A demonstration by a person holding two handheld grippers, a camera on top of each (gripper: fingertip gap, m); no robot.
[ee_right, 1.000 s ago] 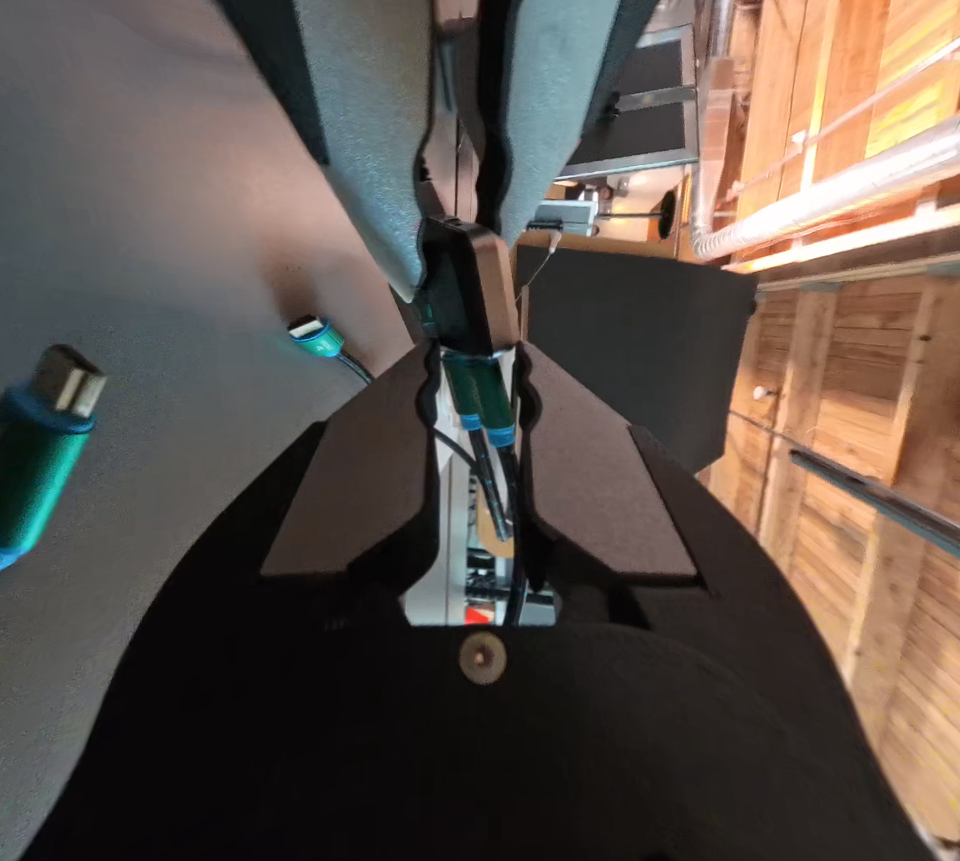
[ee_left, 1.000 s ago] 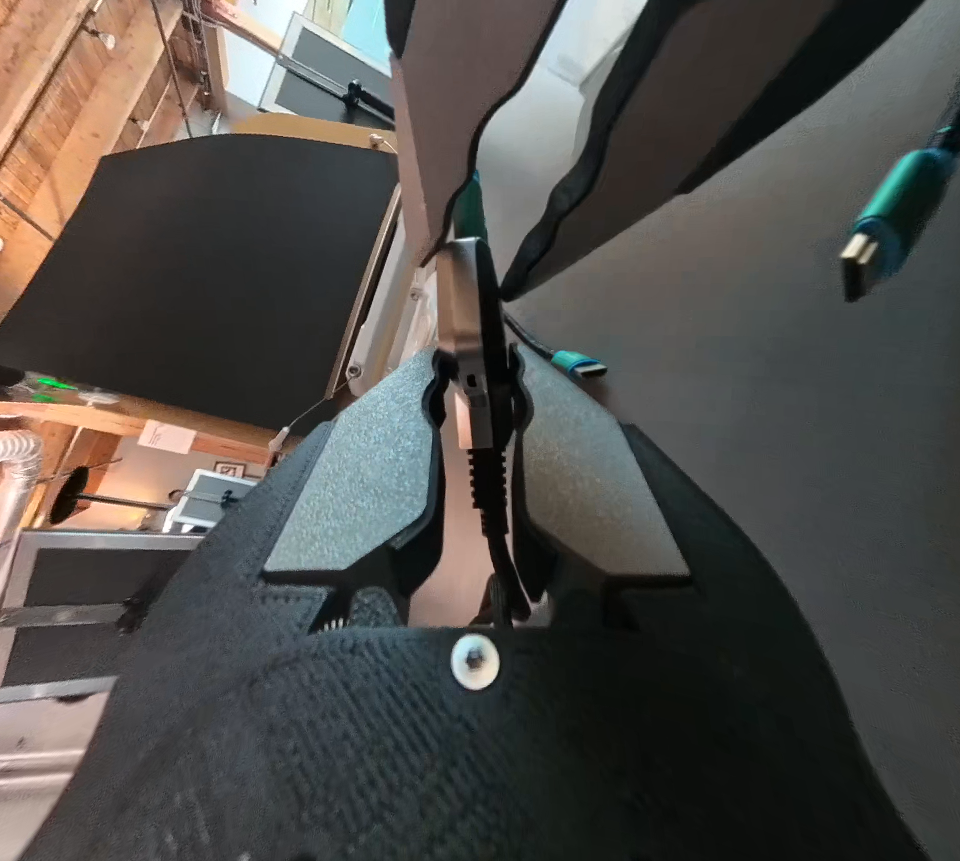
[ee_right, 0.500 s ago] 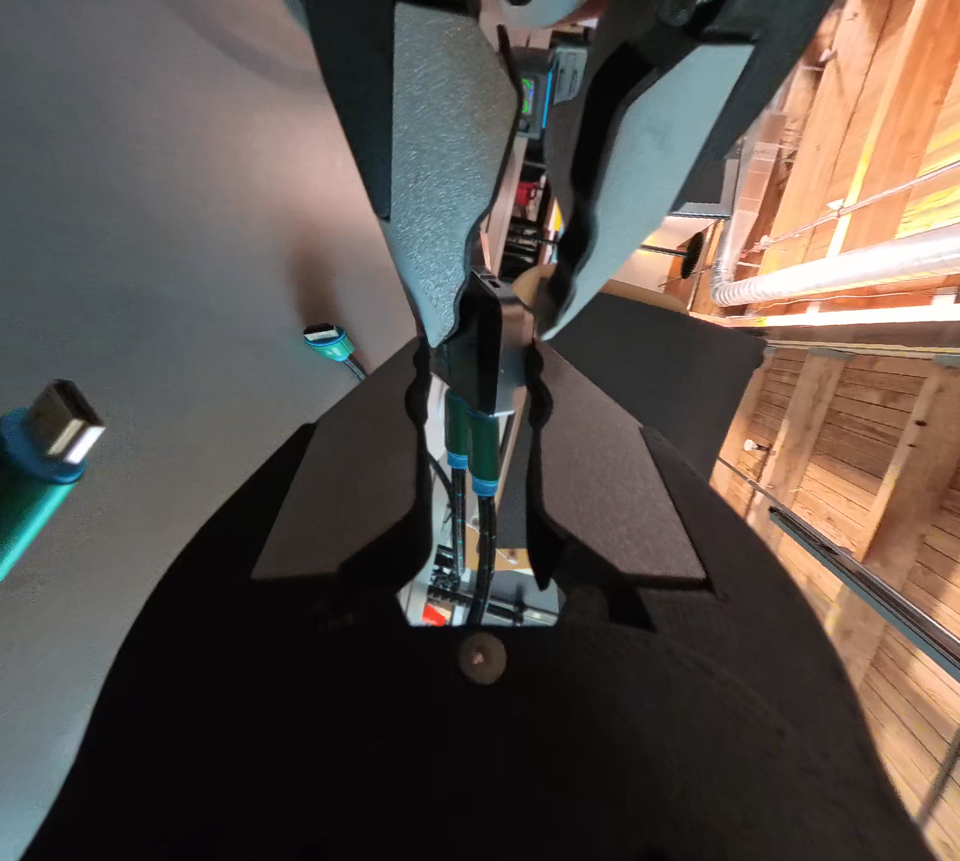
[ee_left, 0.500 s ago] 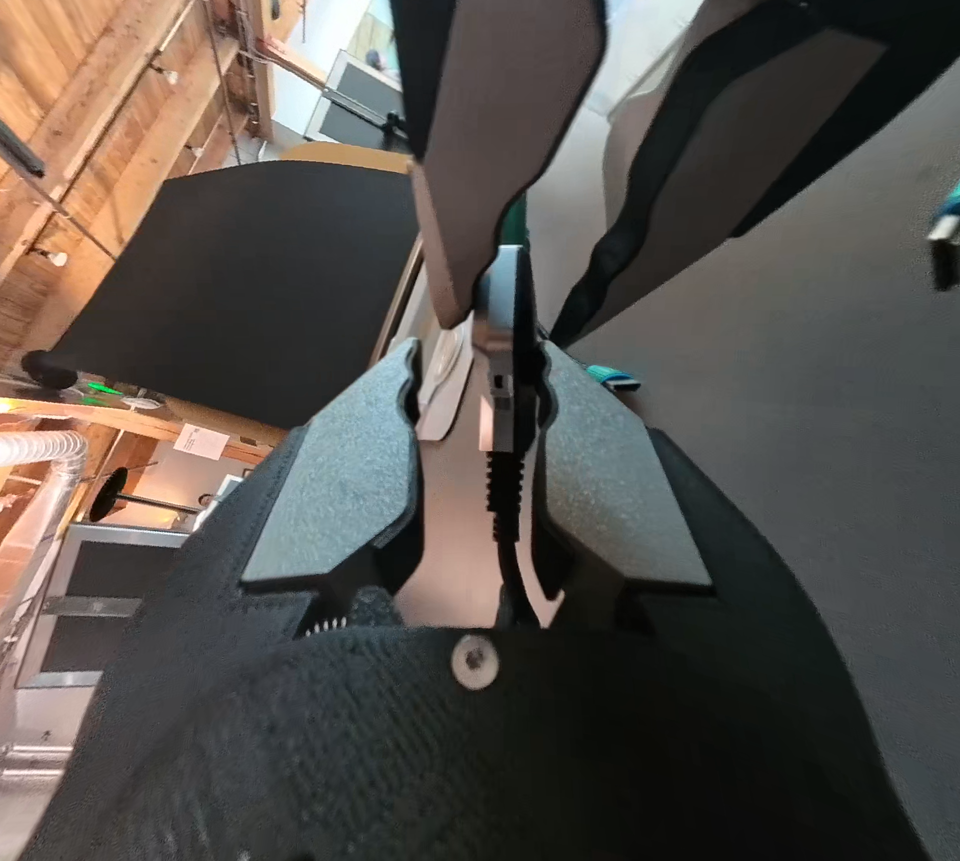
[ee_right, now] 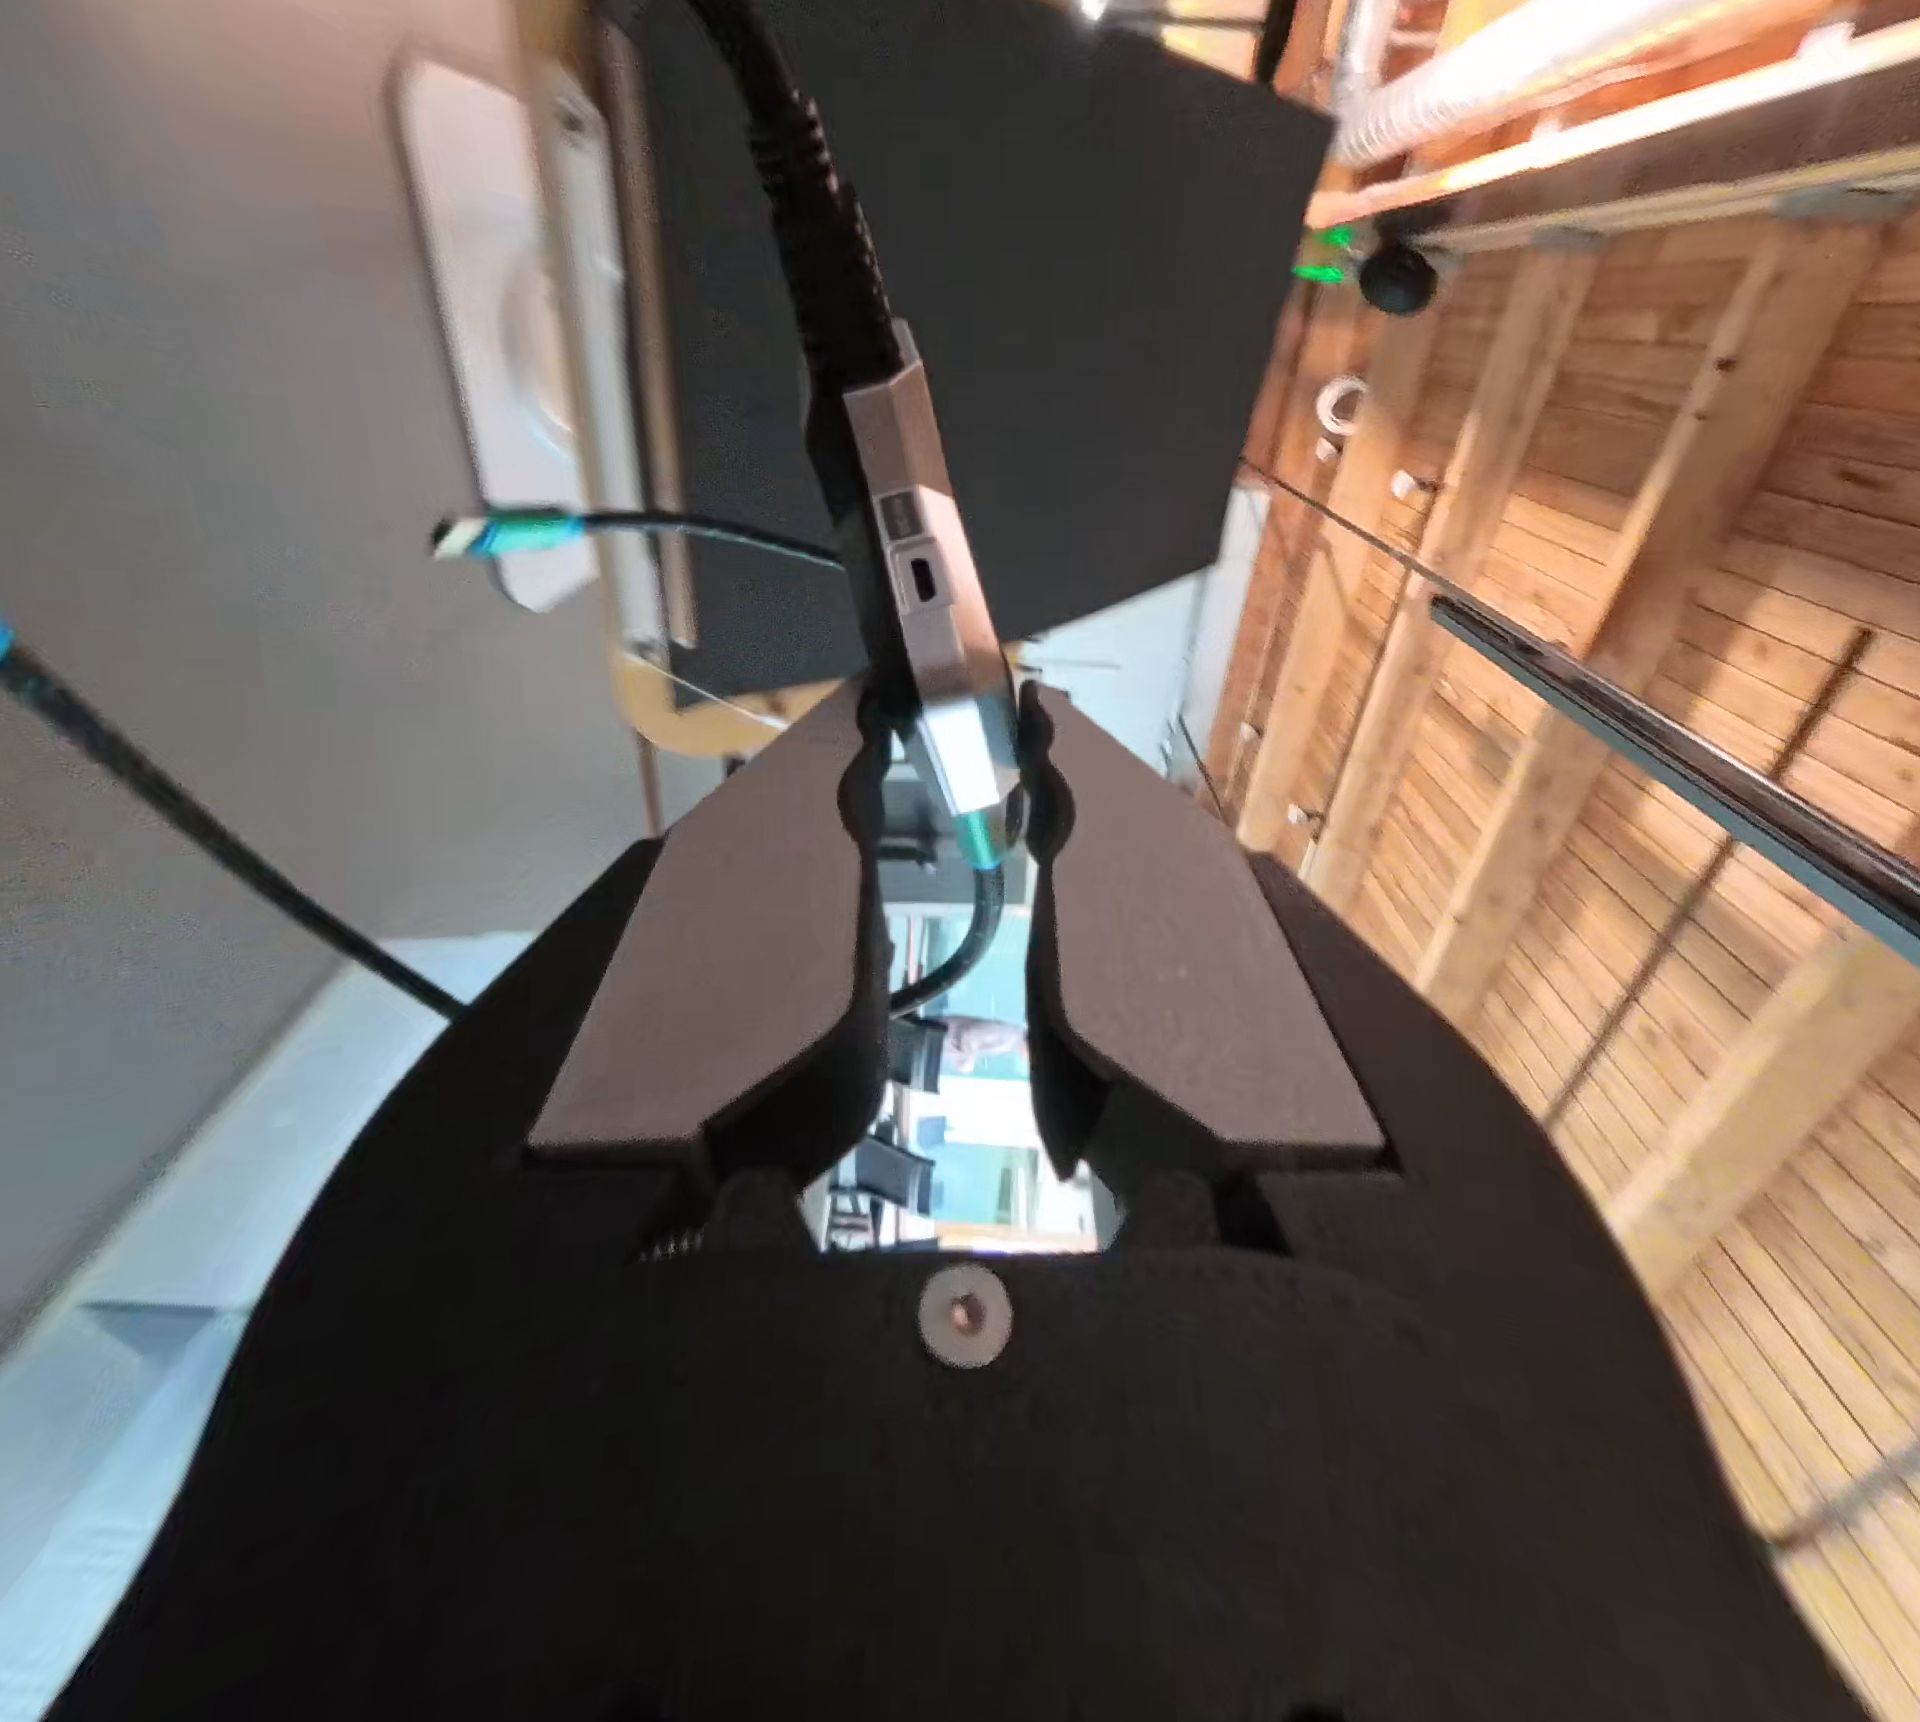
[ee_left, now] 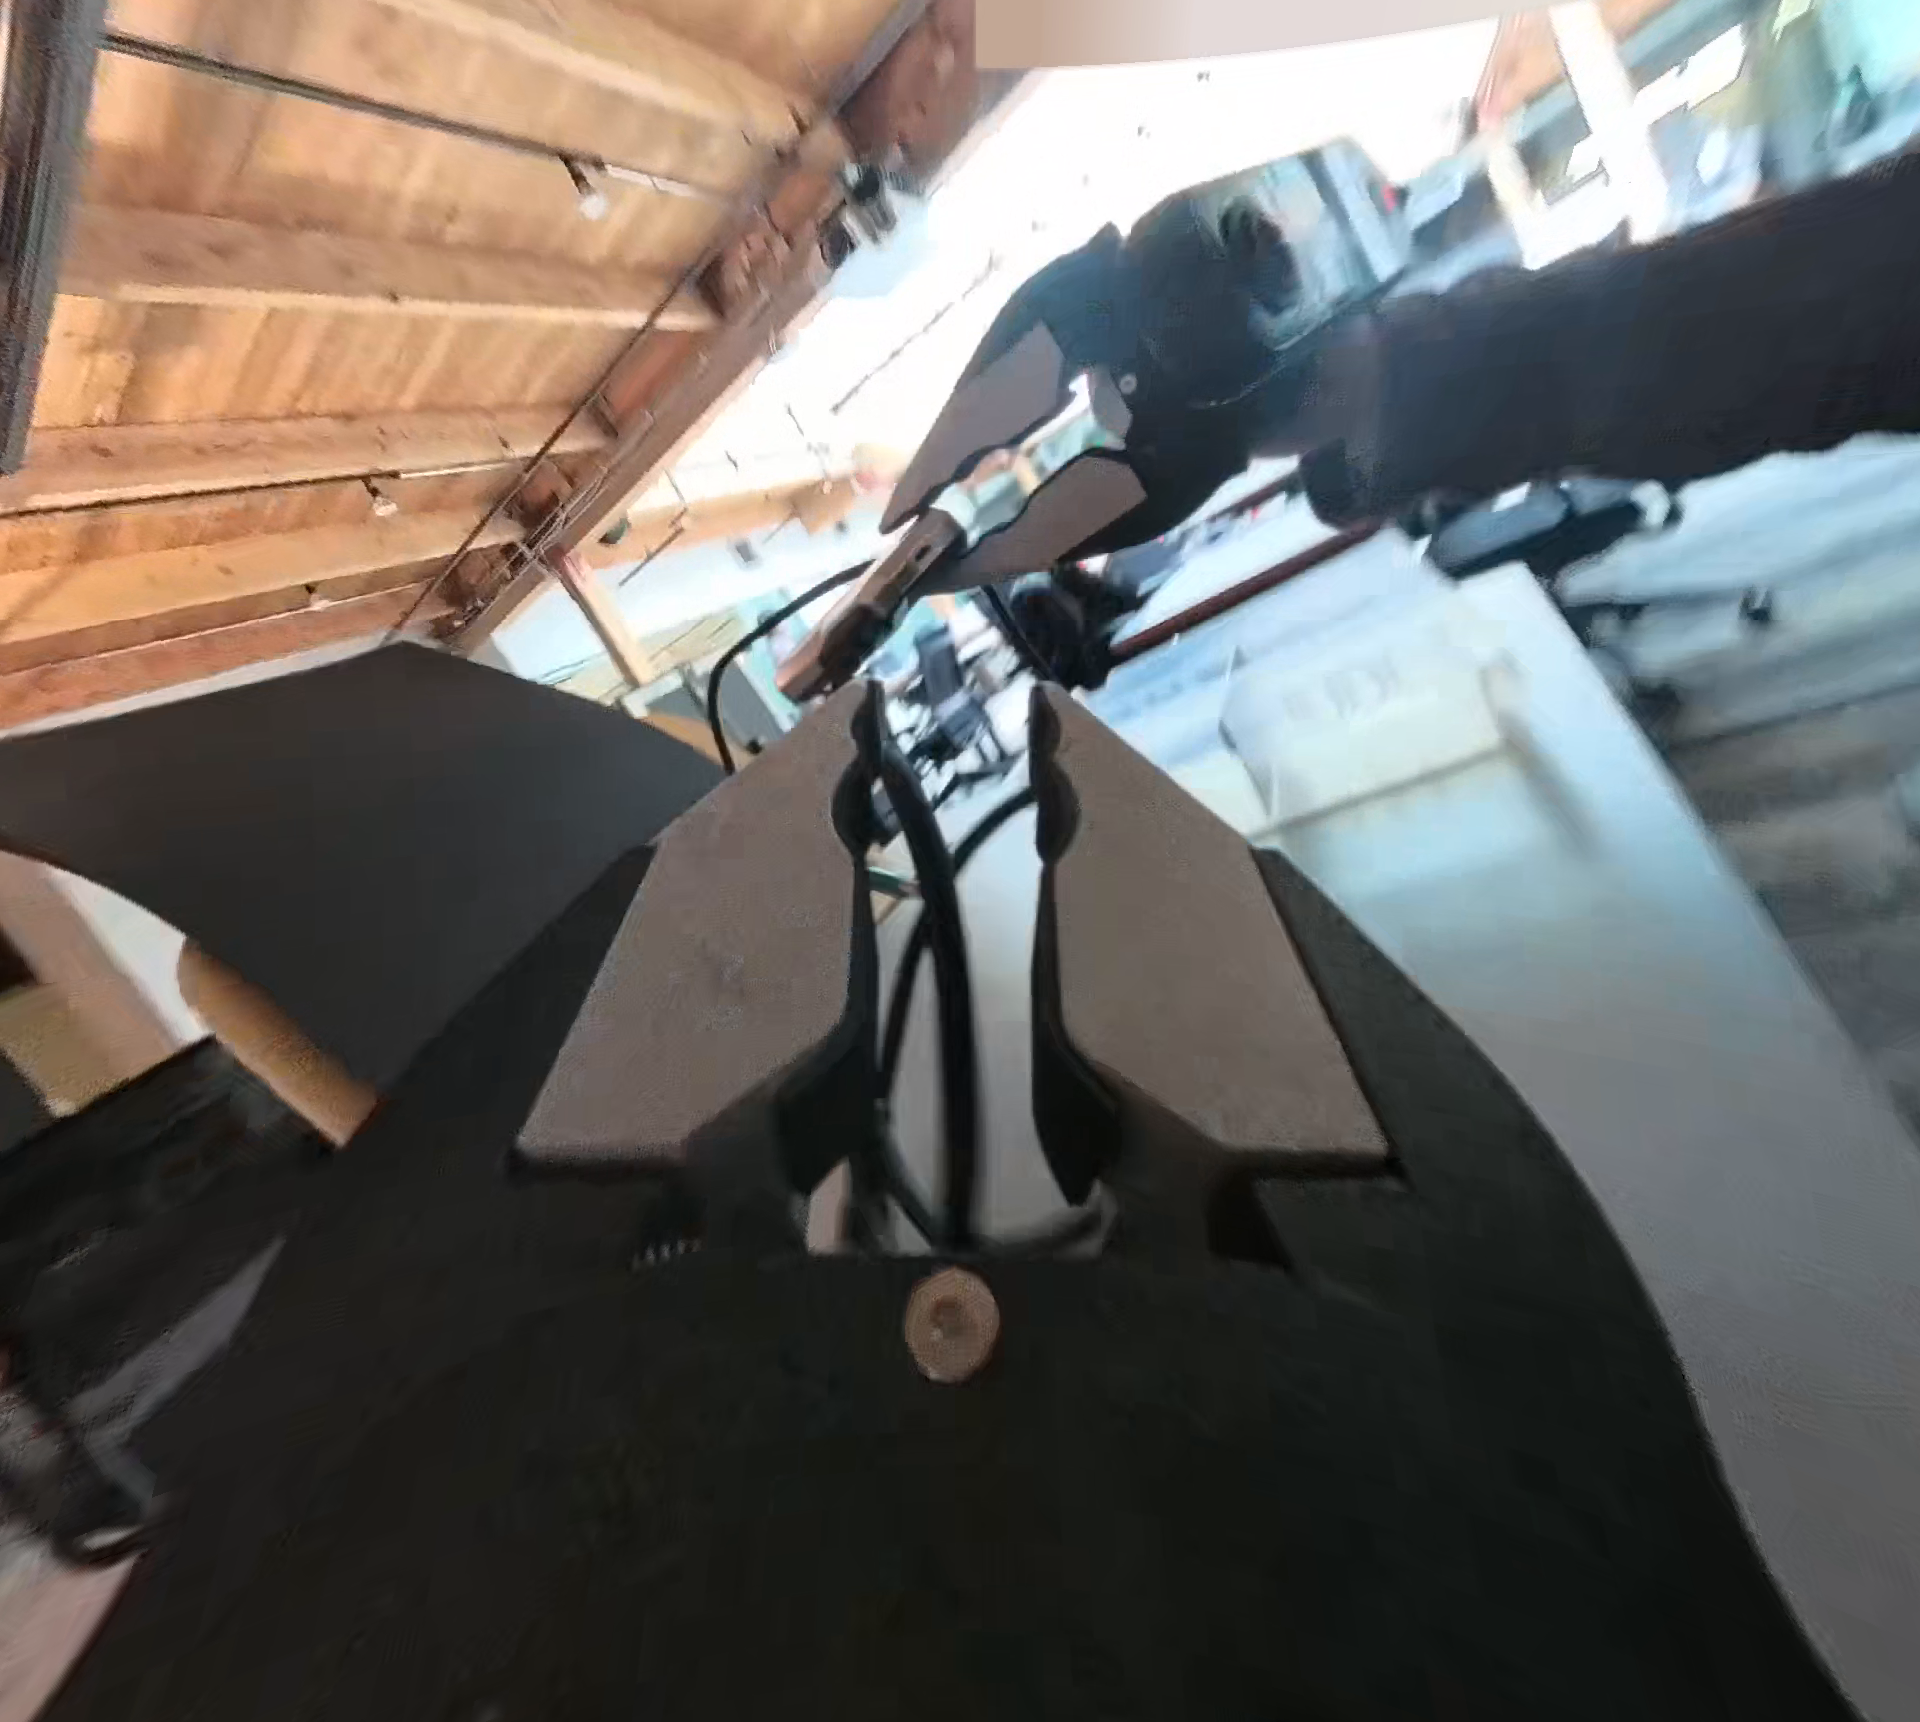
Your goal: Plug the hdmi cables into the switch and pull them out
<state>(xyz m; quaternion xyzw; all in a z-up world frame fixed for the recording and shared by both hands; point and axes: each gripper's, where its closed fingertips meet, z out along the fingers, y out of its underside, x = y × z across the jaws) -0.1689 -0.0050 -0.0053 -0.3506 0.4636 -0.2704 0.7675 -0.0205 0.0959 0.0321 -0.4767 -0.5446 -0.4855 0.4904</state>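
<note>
The right tongs (ee_right: pixel 951 753) pinch the near end of the silver switch (ee_right: pixel 920 550), held off the grey surface (ee_right: pixel 208 322). The left tongs (ee_left: pixel 951 737) gape empty, with black cables (ee_left: pixel 930 903) between them.

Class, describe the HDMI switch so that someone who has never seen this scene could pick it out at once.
In the right wrist view, start at the right gripper. Pinched at its fingertips is the switch, a slim silver-grey bar. Unlike the loose teal plug nearby, it has ports on its edge and a thick black cable on top.
</note>
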